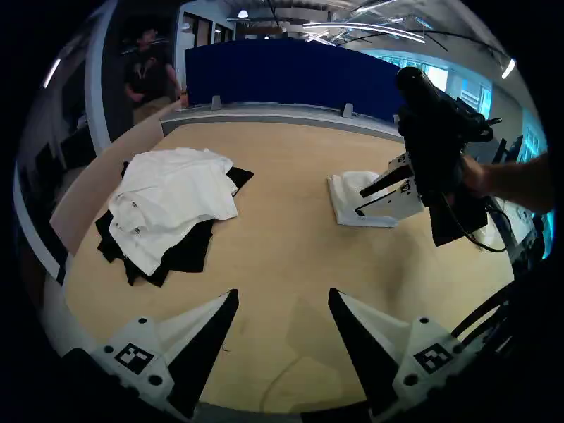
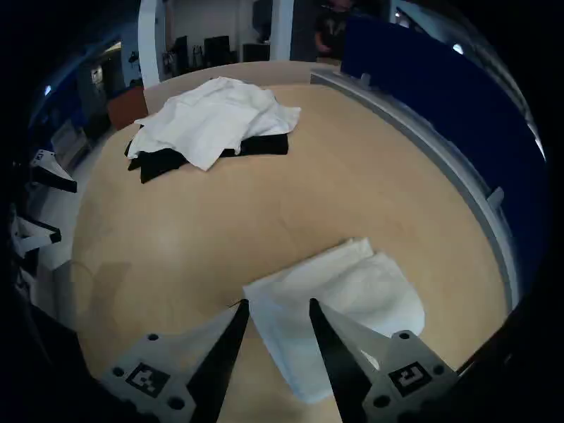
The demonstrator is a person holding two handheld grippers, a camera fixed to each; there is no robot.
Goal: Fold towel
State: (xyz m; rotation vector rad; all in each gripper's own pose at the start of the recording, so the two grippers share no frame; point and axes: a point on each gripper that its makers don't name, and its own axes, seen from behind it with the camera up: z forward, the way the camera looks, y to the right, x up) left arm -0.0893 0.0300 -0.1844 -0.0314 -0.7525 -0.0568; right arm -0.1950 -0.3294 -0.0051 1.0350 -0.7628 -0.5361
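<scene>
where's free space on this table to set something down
Widest bare wood: between the cloth pile and the folded towel, down to the left gripper. Another strip behind both, along the blue divider. Crowded at the towel, where the right gripper sits.

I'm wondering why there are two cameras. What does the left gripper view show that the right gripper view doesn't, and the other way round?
Left gripper view: the left claw is open above the table. Farther off, the right claw appears from outside, held by a hand, at the folded towel.

Right gripper view: a close look down on that towel, seen between the open fingers, with its layered edges visible.

Both: the pile of white and black cloth, the wooden table and the blue partition.
</scene>
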